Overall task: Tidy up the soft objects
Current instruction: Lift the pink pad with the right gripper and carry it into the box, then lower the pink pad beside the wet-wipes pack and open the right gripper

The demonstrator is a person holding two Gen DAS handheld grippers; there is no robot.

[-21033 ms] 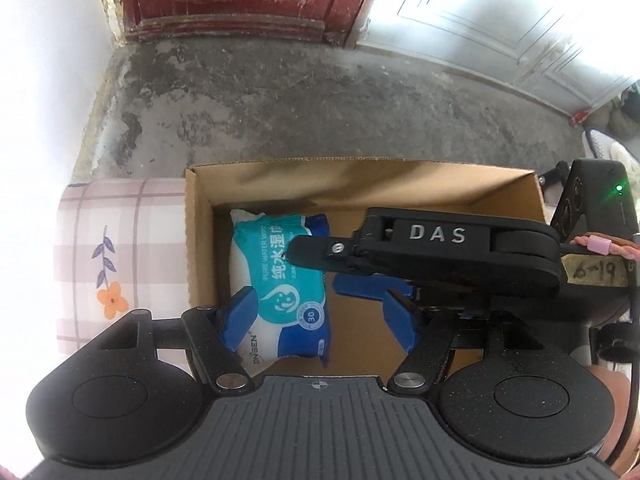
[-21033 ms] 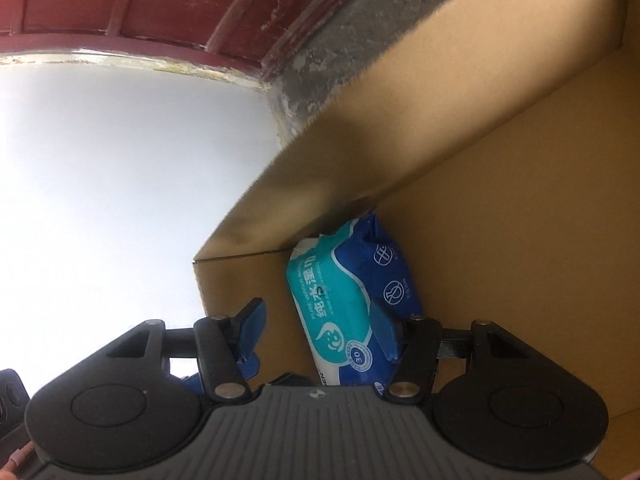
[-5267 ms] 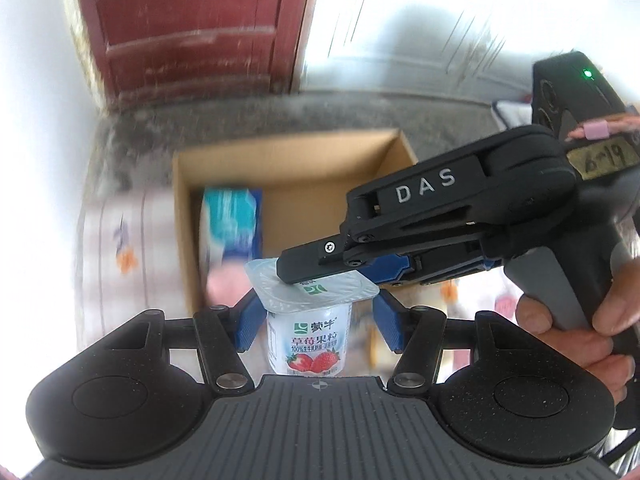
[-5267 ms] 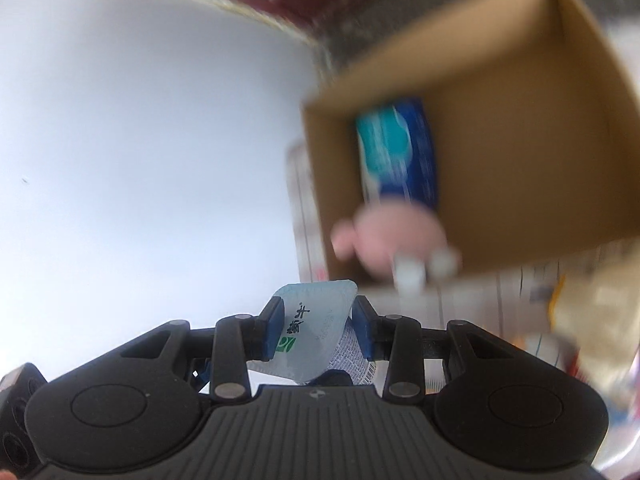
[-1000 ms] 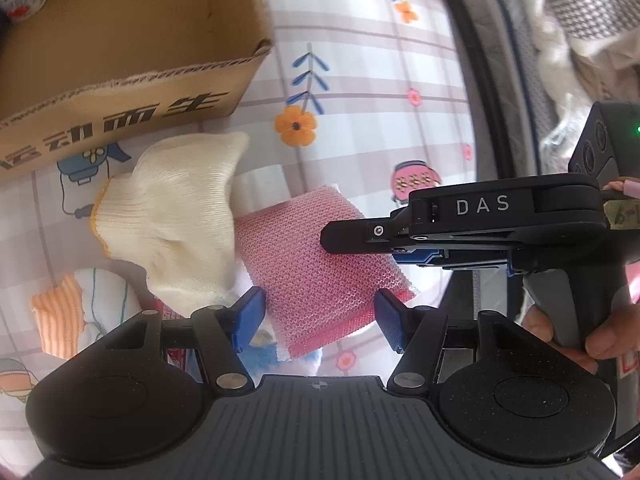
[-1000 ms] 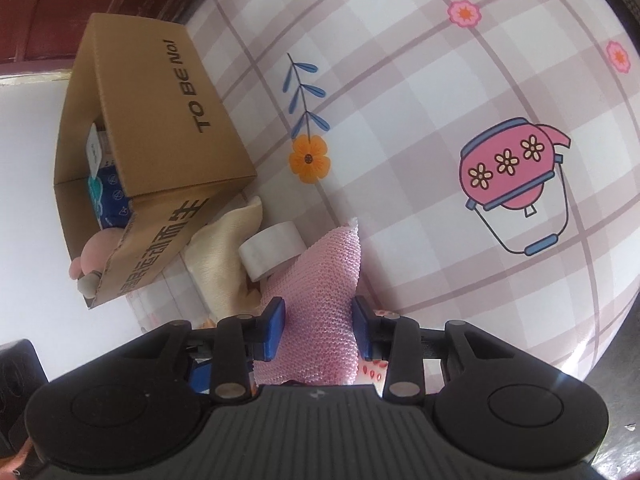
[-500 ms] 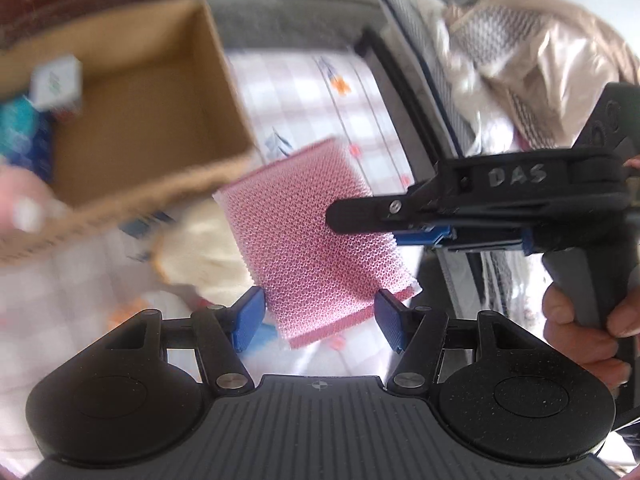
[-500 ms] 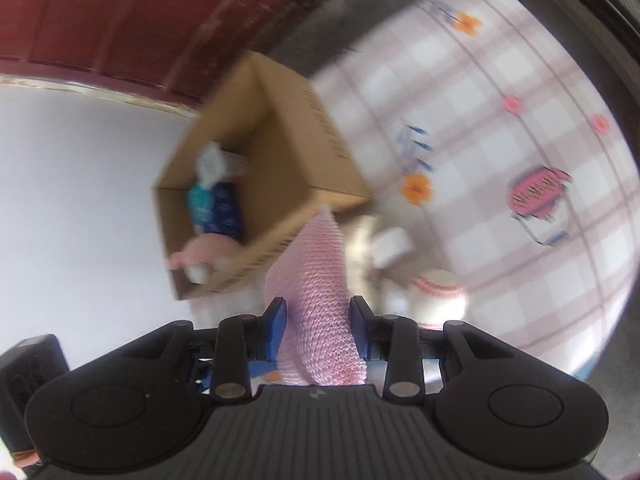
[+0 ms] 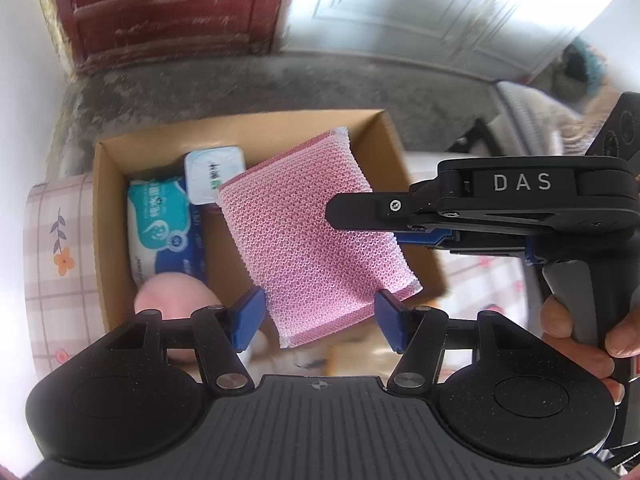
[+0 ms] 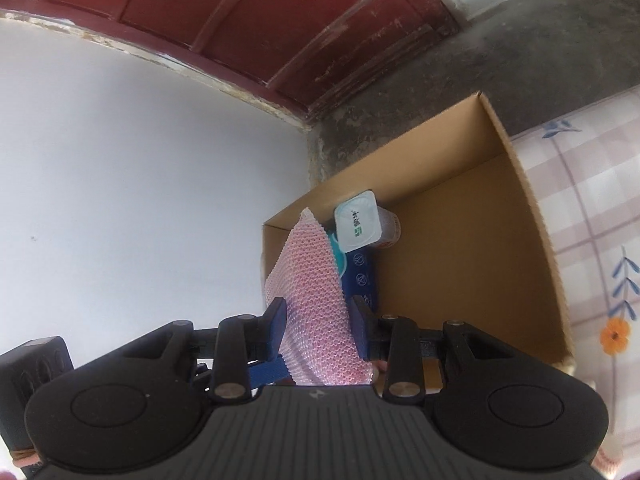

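A pink mesh sponge (image 9: 308, 236) hangs in the air above the open cardboard box (image 9: 384, 136). My right gripper (image 10: 318, 322) is shut on the sponge (image 10: 316, 300); in the left wrist view it comes in from the right and clamps the sponge's right edge. My left gripper (image 9: 320, 316) is open, its blue pads either side of the sponge's lower end, not pressing it. In the box lie a blue wet-wipes pack (image 9: 164, 228), a yogurt cup (image 9: 214, 174) and a pink plush toy (image 9: 176, 292).
The box (image 10: 520, 184) stands on a pink checked tablecloth (image 9: 52, 240) with flower prints. The right part of the box floor (image 10: 460, 256) is bare cardboard. Behind are a concrete floor, a red door (image 9: 168, 4) and a white wall. Bedding lies at the far right.
The right gripper has lifted the pink sponge off the tablecloth and carried it over the box. Both grippers have swung toward the box; the left one stays open.
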